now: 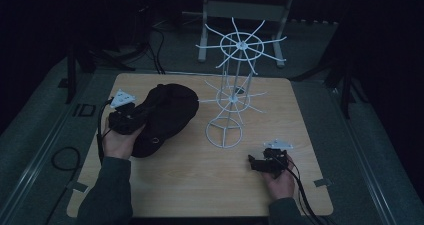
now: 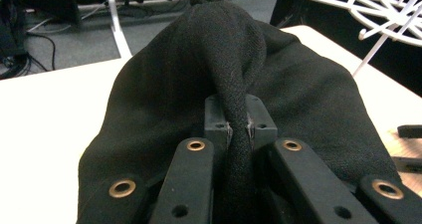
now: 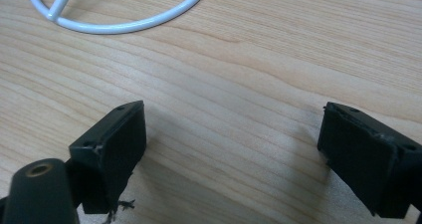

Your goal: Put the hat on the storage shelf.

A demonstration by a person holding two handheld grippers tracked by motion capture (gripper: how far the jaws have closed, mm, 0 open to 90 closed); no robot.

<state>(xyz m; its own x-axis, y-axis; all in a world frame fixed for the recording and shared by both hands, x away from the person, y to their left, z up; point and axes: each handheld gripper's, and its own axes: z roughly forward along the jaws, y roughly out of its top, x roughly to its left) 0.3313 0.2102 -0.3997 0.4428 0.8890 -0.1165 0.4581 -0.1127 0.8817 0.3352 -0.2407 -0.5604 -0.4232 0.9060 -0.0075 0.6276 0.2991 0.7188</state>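
Left gripper (image 2: 238, 129): I hold it in my left hand (image 1: 119, 141) at the left of the worktop; its jaws are pinched tight on a fold of the hat, and the cloth bulges up out of the narrow gap between them.
Hat (image 1: 162, 116): black knit cloth, slumped on the worktop at its left half, just beside the rack's base. In the left gripper view (image 2: 308, 84) it spreads out wide beyond my jaws, with one ridge of fabric running from the pinch up to a rounded top.
Right gripper (image 3: 234, 149): I hold it in my right hand (image 1: 281, 181) near the front right of the worktop, well apart from the hat. Its jaws stand wide apart with bare wood between them and nothing in them.
Rack (image 1: 235, 92): white wire stand near the middle of the worktop, upright, with a round ring base, a lower wheel of spokes and a larger upper wheel of spokes. Its arms carry nothing. In the right gripper view part of the ring base (image 3: 119, 25) lies on the wood ahead of my jaws, apart from them.
Worktop (image 1: 200, 185): pale wood grain, rounded corners, lit dimly.
Cables: one trails from each gripper toward the front edge; others lie on the dark floor beyond the far edge.
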